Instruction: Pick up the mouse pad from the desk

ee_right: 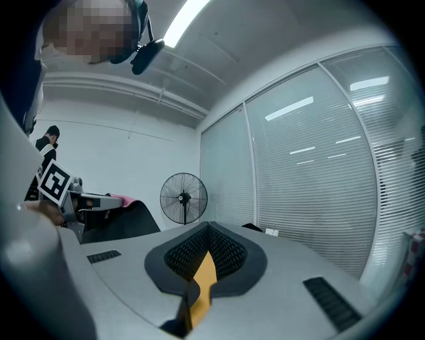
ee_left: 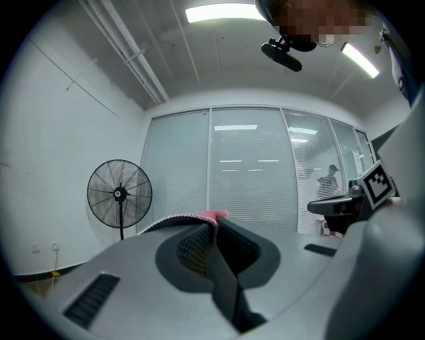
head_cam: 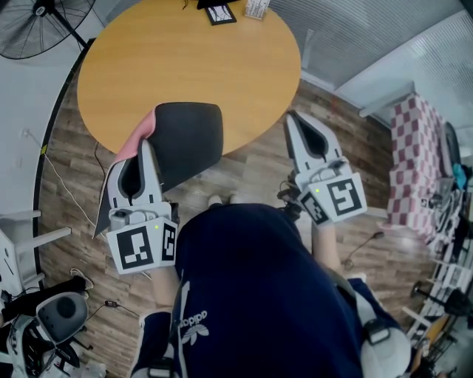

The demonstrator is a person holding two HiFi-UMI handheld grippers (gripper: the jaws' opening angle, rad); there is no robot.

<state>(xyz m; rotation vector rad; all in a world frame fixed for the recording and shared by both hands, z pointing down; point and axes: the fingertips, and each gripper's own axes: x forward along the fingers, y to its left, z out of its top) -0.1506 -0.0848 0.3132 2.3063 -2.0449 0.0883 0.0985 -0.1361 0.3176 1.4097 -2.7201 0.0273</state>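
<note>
black pad [head_cam: 188,140], pink beneath, hangs clamped in the left gripper [head_cam: 145,150], seemingly clear of the desk [head_cam: 185,59]; the pickup looks done. right gripper [head_cam: 297,125] is closed on nothing.

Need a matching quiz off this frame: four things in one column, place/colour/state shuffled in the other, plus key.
1. mouse pad
2. right gripper
3. standing fan
4. round table

A. tan wood top
B. nothing between its jaws, near the table's edge
C. black with a pink underside, pinched in the left gripper
D. by the white wall

Pairs: 1-C, 2-B, 3-D, 4-A
</note>
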